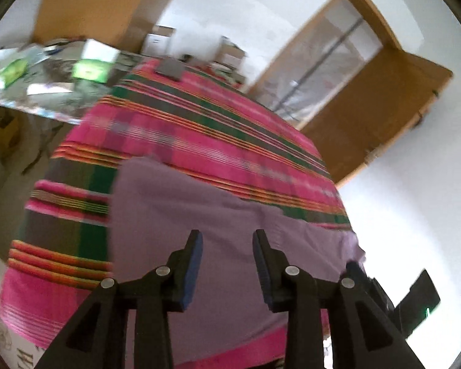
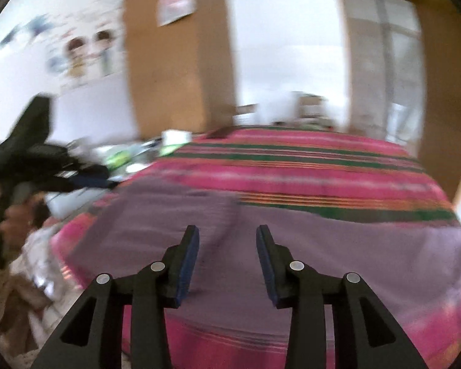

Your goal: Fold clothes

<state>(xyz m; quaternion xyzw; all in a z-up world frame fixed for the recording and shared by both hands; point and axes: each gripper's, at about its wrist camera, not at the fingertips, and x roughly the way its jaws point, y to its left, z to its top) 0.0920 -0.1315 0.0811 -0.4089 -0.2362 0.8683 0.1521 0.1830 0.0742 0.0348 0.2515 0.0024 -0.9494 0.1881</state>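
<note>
Below both parted claws, purple garment on striped cloth.

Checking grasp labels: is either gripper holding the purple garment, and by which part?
Nothing is held. The left gripper and right gripper are open above the purple garment.

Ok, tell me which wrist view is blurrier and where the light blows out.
Right wrist view: heavy motion smear across the purple garment and striped bedcover; only the right gripper is crisp. Left wrist view: sharper, tilted, the left gripper crisp, white wall overexposed. Both bow at the fisheye edges.
</note>
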